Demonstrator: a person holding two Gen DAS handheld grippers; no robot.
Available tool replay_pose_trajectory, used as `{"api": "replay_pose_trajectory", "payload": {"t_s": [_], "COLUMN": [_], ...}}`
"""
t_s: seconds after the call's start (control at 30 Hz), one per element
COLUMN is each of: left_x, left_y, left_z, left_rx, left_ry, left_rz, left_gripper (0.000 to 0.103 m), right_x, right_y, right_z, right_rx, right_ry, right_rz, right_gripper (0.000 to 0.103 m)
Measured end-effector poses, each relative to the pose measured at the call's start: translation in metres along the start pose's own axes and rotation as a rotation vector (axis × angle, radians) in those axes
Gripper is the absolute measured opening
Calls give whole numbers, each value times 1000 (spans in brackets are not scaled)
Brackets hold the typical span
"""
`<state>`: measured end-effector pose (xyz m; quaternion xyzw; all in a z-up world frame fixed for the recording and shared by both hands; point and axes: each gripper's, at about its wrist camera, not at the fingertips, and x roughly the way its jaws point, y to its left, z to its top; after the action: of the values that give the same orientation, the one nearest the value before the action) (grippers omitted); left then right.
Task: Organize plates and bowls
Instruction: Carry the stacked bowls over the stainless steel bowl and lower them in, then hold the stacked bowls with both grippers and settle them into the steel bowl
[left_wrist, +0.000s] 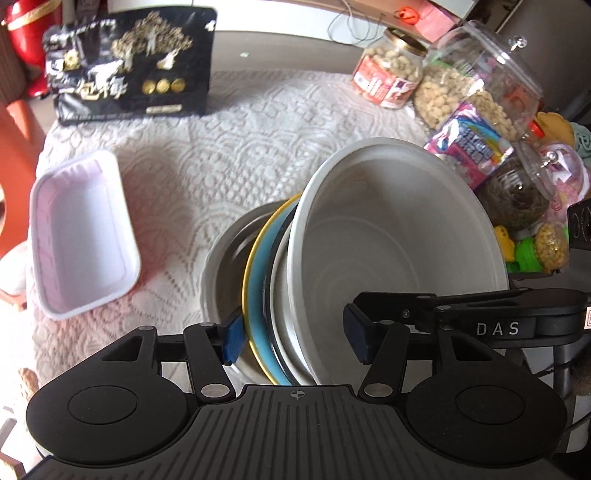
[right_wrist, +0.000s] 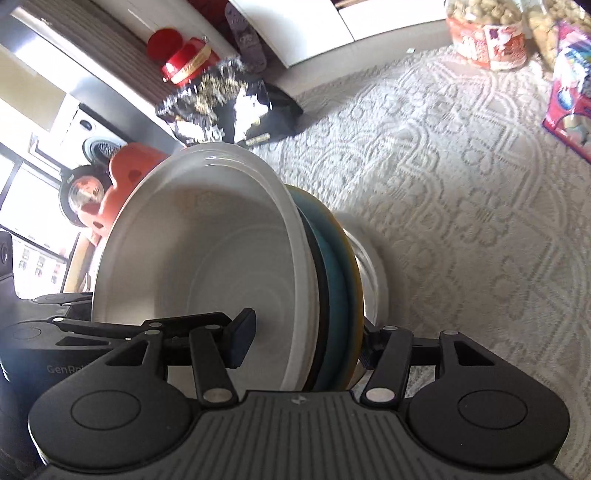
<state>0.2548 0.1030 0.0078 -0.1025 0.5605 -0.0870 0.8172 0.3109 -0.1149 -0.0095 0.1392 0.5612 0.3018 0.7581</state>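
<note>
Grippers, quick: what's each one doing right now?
Left gripper: closed across the rims of the nested stack, white bowl innermost.
Right gripper: closed on the same stack's rims from the other side.

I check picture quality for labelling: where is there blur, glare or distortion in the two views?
Left wrist view: the white tray and black bag are motion-blurred, and the edges bend from the fisheye. Right wrist view: the window is blown out, the tablecloth is smeared, and the bowl stays fairly sharp.
</note>
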Motion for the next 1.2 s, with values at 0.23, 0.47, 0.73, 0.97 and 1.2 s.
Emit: {"api": "replay_pose_trajectory", "payload": {"t_s": [0.23, 0.47, 0.73, 0.97, 1.2], "left_x": [14, 4, -2, -11, -9], "left_y": [19, 20, 24, 26, 32], "left_z": [-10, -12, -18, -23, -30], "left_rx": [14, 44, 43, 16, 5], "left_ry": [-16, -97, -116, -153, -204], "left_rz": [8, -13, -20, -9, 6], "left_gripper": [59, 40, 36, 38, 45], "right_x": [32, 39, 13, -28, -12], "right_y": [6, 6, 31, 52, 47], "right_z": [-1, 8, 17, 2, -18], "right_rx": [9, -13, -116, -225, -257], "right_ry": [84, 96, 40, -170, -221], "right_rz": [-43, -114, -285, -360, -429], "right_gripper": [57, 57, 57, 57, 57]}}
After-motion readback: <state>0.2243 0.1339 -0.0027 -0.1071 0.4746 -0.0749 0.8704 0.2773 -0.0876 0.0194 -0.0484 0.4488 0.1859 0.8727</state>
